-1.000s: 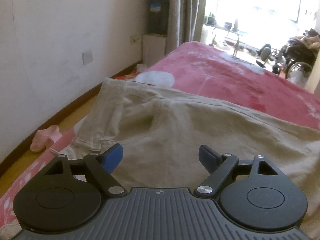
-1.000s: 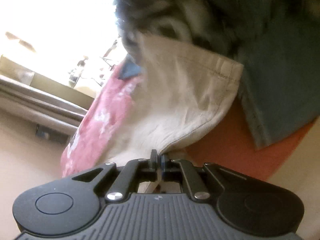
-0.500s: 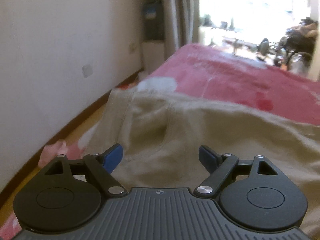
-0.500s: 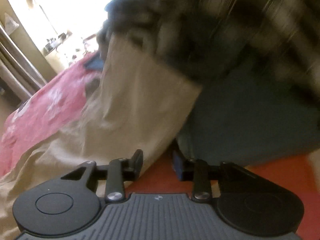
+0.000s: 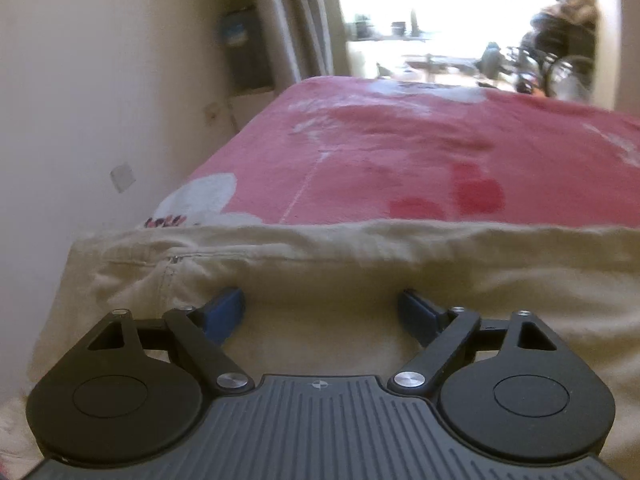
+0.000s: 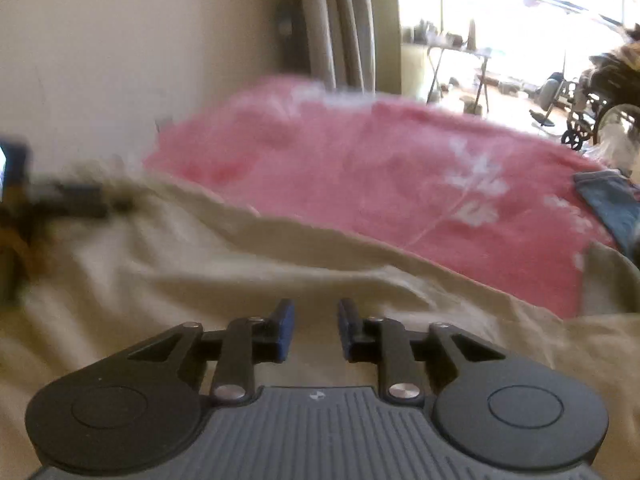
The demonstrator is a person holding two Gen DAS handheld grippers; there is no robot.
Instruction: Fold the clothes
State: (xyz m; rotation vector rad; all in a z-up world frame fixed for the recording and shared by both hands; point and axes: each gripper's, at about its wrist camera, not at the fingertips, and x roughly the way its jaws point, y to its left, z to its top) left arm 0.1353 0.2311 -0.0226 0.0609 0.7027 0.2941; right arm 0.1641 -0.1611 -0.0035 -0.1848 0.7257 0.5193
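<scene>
Beige trousers (image 5: 320, 264) lie spread across the near part of a bed, their far edge folded along the pink blanket (image 5: 400, 152); a zip (image 5: 172, 260) shows near the left end. My left gripper (image 5: 322, 308) hangs low over the cloth, its jaws wide and still opening, with nothing pinched. In the right wrist view the same trousers (image 6: 180, 272) fill the foreground. My right gripper (image 6: 316, 320) hovers just above them; its jaws are closing with a narrow gap, and only cloth shows beyond it. A blurred black arm with a blue pad (image 6: 14, 160) sits at the left edge.
A pale wall (image 5: 100, 80) runs along the bed's left side, with grey curtains (image 6: 344, 32) and a bright window behind. A blue garment (image 6: 612, 204) lies at the bed's right edge. A wheelchair (image 6: 580, 112) stands on the floor beyond the bed.
My right gripper let go of the beige hem, rolled upright and swung from the person's dark clothing to face the bed. My left gripper moved forward and lower towards the trousers' far edge.
</scene>
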